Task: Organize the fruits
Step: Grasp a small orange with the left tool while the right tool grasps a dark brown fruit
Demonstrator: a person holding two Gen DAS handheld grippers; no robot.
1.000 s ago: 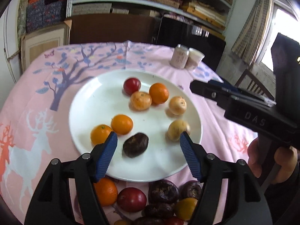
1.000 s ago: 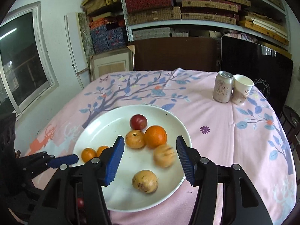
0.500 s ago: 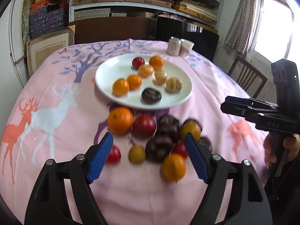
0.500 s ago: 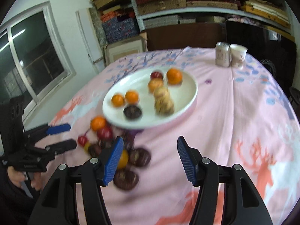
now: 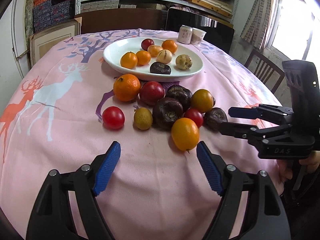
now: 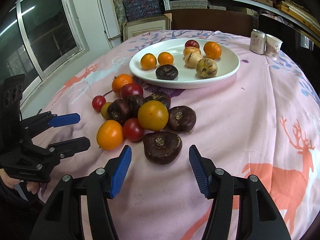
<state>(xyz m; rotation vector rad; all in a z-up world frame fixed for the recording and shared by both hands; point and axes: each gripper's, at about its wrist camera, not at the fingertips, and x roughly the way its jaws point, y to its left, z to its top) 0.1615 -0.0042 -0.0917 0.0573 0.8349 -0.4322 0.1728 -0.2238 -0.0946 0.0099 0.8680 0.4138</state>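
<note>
Right wrist view alone shows a window left of the plate (image 6: pixel 230 74); the left gripper (image 5: pixel 158 166) and right gripper (image 6: pixel 160 165) hold their jaws wide, gripping nothing.

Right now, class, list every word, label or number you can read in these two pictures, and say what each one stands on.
"DAS": embossed on the black plastic body of the right gripper, seen from the left wrist.
Silver drink can: printed characters, too small to read.
White paper cup: red characters, too blurred to read.
Left gripper body: small embossed lettering, illegible.
</note>
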